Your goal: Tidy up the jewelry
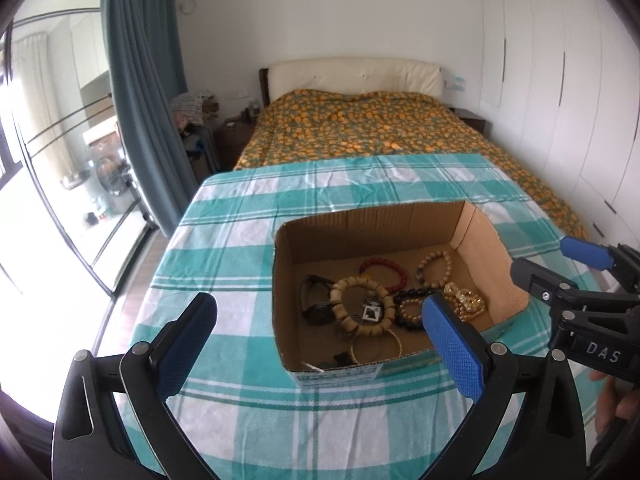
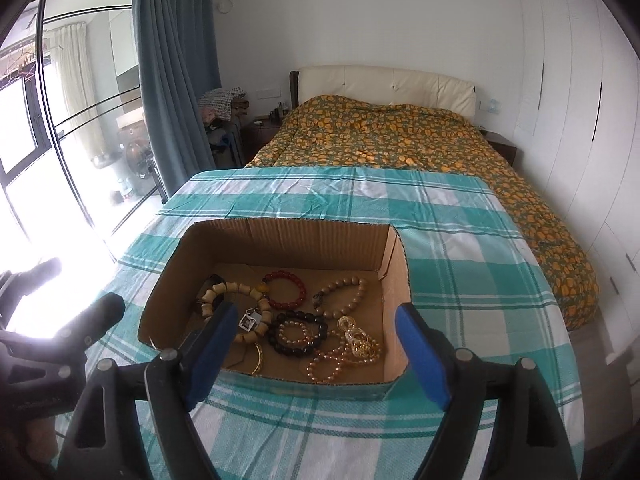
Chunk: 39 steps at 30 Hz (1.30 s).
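Both jaws apart, empty. Cardboard box (image 2: 394, 280) of bracelets (image 2: 296, 332) frame-centre, dead ahead of right gripper (image 2: 316, 344); left gripper (image 1: 320, 332) offset left.

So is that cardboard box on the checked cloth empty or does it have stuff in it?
It has things in it. The cardboard box is open-topped, and bracelets lie on its floor, among them a red bead bracelet and a dark bead bracelet.

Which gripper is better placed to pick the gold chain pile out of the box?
Right, probably. The gold chain pile lies in the cardboard box near its right wall, almost between the open right gripper fingers. The left gripper, also open, faces the wooden bracelet.
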Each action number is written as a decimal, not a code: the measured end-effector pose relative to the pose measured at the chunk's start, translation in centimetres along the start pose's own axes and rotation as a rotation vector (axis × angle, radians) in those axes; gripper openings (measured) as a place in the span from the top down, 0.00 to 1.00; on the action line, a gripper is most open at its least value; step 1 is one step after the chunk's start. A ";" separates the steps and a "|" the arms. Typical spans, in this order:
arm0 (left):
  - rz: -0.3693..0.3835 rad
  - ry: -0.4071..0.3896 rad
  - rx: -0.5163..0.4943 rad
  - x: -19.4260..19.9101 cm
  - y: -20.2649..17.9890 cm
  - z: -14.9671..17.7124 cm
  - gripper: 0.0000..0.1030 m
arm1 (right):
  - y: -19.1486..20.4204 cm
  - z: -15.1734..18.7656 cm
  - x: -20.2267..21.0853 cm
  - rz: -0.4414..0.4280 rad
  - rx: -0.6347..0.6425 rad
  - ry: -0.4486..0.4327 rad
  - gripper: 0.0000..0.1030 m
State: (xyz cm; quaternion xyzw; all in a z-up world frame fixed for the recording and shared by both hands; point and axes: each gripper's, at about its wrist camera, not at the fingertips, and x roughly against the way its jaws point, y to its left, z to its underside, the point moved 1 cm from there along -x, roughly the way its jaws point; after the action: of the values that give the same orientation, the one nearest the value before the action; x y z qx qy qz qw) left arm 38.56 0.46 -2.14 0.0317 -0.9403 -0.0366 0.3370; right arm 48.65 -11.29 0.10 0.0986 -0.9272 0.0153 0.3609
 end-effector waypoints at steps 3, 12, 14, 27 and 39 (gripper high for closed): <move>-0.043 -0.013 -0.020 0.8 -0.2 0.1 0.01 | 0.1 0.2 1.2 0.004 0.006 0.000 0.18; -0.021 0.013 -0.005 2.3 -0.5 0.7 0.01 | 0.9 0.6 3.9 -0.001 0.013 -0.009 0.18; -0.013 0.026 0.014 2.5 -0.4 0.8 0.01 | 0.8 0.5 4.3 0.004 0.007 -0.010 0.18; -0.002 0.007 0.073 5.3 0.4 0.1 0.00 | 1.5 0.3 6.3 -0.031 0.040 -0.023 0.15; -0.022 0.004 0.096 5.8 1.3 -0.2 0.00 | 2.0 -0.1 7.2 -0.037 0.061 -0.033 0.15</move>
State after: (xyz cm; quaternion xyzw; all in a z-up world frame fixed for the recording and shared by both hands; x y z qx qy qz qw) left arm 34.24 1.25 1.80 0.0581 -0.9398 0.0049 0.3367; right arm 43.13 -10.56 5.07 0.1269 -0.9302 0.0355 0.3425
